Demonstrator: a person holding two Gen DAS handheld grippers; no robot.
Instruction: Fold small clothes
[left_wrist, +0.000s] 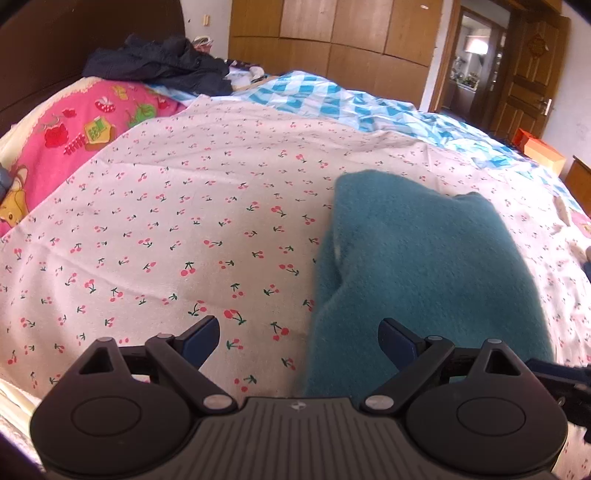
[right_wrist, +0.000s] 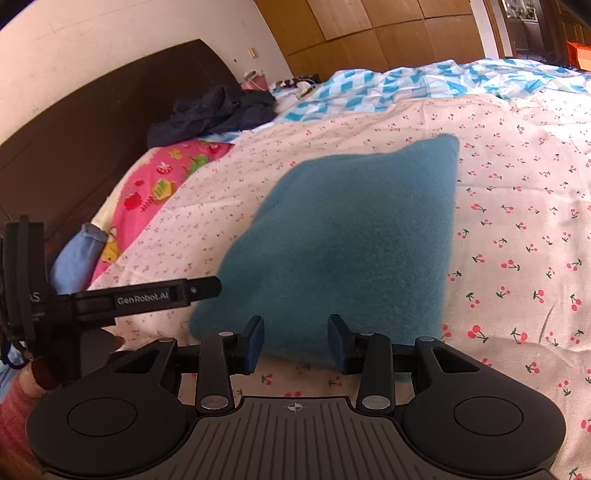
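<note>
Teal cloth (left_wrist: 413, 266) lies folded on the cherry sheet (left_wrist: 184, 221), both claws let go.

Left view: the left claw (left_wrist: 299, 341) is spread wide and empty at the cloth's near left edge, likely clear for the next fold; it alone shows the layered left edge. Right view: the right claw (right_wrist: 295, 341), jaws apart with nothing gripped, is at the cloth's near edge; only here the left claw's finger shows touching the cloth.
</note>
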